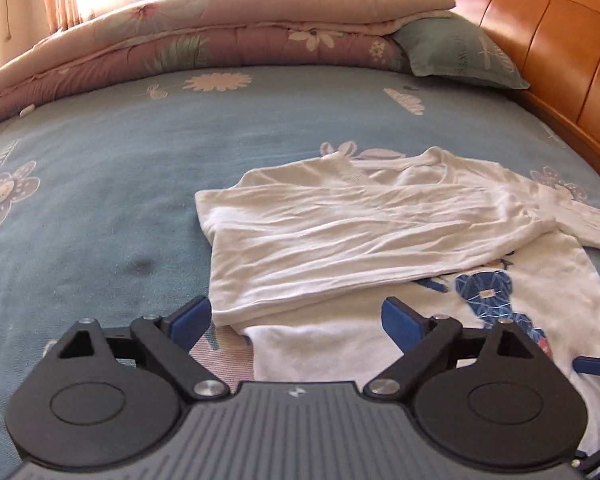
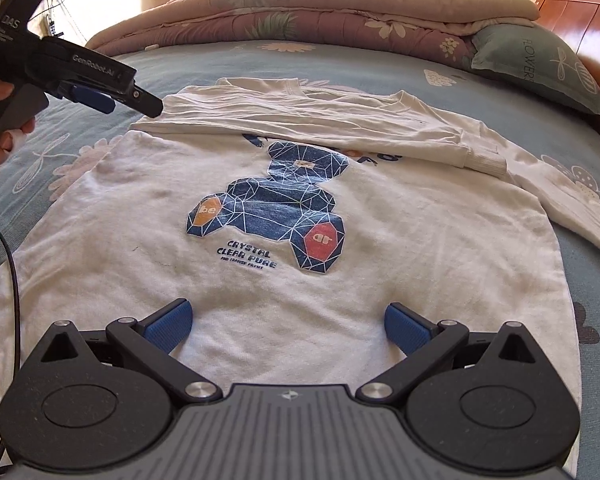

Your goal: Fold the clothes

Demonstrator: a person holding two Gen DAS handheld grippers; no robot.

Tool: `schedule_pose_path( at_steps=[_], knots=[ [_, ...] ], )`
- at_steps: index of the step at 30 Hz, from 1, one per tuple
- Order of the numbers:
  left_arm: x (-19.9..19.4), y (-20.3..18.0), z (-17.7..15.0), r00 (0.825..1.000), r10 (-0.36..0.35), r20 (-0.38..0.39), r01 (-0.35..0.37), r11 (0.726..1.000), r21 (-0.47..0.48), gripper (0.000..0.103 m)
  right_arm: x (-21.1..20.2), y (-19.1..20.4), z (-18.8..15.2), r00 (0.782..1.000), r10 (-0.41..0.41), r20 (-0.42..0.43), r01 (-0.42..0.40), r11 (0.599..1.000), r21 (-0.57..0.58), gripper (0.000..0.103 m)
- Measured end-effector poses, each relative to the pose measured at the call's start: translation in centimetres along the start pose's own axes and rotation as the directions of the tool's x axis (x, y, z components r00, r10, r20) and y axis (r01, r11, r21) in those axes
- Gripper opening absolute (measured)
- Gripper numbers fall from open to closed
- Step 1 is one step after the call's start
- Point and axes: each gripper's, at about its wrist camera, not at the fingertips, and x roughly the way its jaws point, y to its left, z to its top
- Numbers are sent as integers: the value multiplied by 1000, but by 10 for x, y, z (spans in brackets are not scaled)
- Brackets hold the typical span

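White sweatshirt [image 2: 260,300] half-folded on bed [image 1: 100,160], both grippers' fingers apart (empty)

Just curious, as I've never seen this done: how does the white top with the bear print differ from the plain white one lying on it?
The bear-print top lies spread flat with a blue geometric bear and lettering showing; the plain top is folded into a narrower band and shows no print. The plain top rests across the printed one's upper part, one cuffed sleeve trailing. Both are white and on the bed.

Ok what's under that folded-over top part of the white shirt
Under the folded-over part lies the white shirt front with its blue bear print. The bear's lower body shows; lettering above its head is mostly covered, so it cannot be read.
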Motion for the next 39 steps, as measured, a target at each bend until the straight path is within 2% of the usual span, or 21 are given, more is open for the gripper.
schedule_pose_path(
  at_steps=[2,4,8,12,14,17,22,25,26,27,29,34,37,39],
  knots=[
    [-15,-3,-2,998,-16,66,17,1000,-15,102,0,0,0,1000,-1,6,1,1000,-3,103],
    [-22,-6,-6,994,-38,99,38,999,-4,102,1,0,0,1000,-3,16,3,1000,-6,103],
    [-25,0,-16,990,-106,94,101,993,57,102,1,3,5,1000,-19,23,19,1000,-9,103],
    [-29,13,-26,979,-189,75,180,978,106,102,-8,6,37,998,-41,42,42,999,-21,103],
    [-33,21,-29,971,-223,87,212,970,115,102,-12,7,53,997,-52,52,54,998,-27,103],
    [-35,40,-32,947,-311,86,303,949,87,102,-16,11,81,995,-65,71,68,997,-48,103],
    [-37,74,-33,933,-343,108,346,938,-9,102,28,44,159,996,-56,75,68,983,-172,103],
    [-41,92,-32,924,-358,136,368,929,-50,102,74,68,192,997,-65,45,74,969,-238,103],
    [-42,98,-32,915,-377,146,388,920,-53,102,91,76,200,997,-65,31,71,964,-255,103],
    [-42,104,-33,907,-392,152,405,912,-63,102,107,83,206,998,-61,18,64,961,-269,103],
    [-41,114,-35,905,-393,165,410,907,-90,102,133,95,214,998,-66,19,68,951,-302,103],
    [-26,134,-39,909,-390,149,412,894,-175,102,172,111,232,997,-57,46,68,954,-292,103],
    [-17,139,-41,916,-382,126,401,893,-205,102,194,121,232,997,-78,21,81,952,-294,103],
    [-14,140,-42,915,-385,119,402,889,-218,102,203,131,227,1000,-30,-6,27,956,-291,103]
  ],
)
